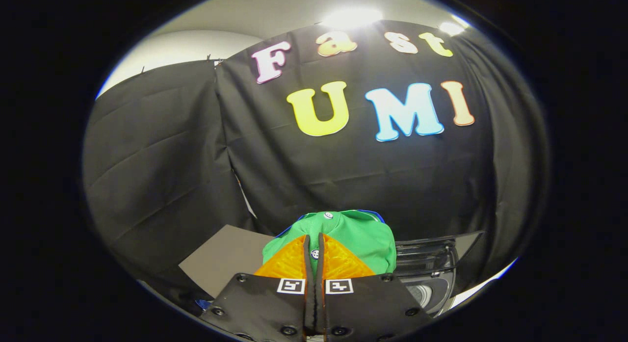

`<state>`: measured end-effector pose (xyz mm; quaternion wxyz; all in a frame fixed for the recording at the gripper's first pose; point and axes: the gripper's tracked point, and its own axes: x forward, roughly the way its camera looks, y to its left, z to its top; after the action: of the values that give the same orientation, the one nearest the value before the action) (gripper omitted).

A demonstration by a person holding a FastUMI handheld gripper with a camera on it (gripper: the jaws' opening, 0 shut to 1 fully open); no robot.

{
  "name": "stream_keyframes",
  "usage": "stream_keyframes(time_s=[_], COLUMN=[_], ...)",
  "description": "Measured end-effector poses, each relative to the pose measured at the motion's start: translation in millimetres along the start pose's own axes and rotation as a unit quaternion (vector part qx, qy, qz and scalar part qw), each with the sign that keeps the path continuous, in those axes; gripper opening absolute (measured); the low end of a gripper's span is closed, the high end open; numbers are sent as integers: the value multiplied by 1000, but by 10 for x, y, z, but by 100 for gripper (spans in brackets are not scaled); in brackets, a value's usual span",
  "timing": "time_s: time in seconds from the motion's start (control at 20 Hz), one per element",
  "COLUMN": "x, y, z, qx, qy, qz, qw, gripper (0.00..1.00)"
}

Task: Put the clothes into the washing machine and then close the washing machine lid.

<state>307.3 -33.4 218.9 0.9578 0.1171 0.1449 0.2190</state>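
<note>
Holding a green shirt (353, 236) up off the surface, the tongs (314, 256) have their two fingers pressed together with only a thin fold of the cloth between them; closed on the shirt, both fingers bearing on it. The cloth bunches just ahead of the fingertips and spills to both sides of them, a small button near its top edge and a blue trim showing behind. The pinch sits on a fold near the middle of the bundle, in my judgement so the whole garment lifts as one lump and does not trail.

Washing machine (429, 273) lies below and to the right of the fingers, dark, its lid raised and tilted back, the drum opening partly hidden by the right finger. A grey board (223, 263) lies flat below and to the left. The black curtain (162, 150) stands well beyond.

Shirt hangs near the opening but left of it, not yet over it. Judgement: carry stage; next the bundle needs shifting right and down before release. Lid still open, to be closed afterwards.
</note>
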Motion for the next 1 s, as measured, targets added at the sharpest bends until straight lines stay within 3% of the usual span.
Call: stream_keyframes(time_s=[0.4, 1.0], x=[-178, 185], y=[-694, -1403], z=[-220, -1543], qx=[-5, -19], qy=[10, 97], qz=[-45, -93], qw=[999, 991], gripper=[1, 1])
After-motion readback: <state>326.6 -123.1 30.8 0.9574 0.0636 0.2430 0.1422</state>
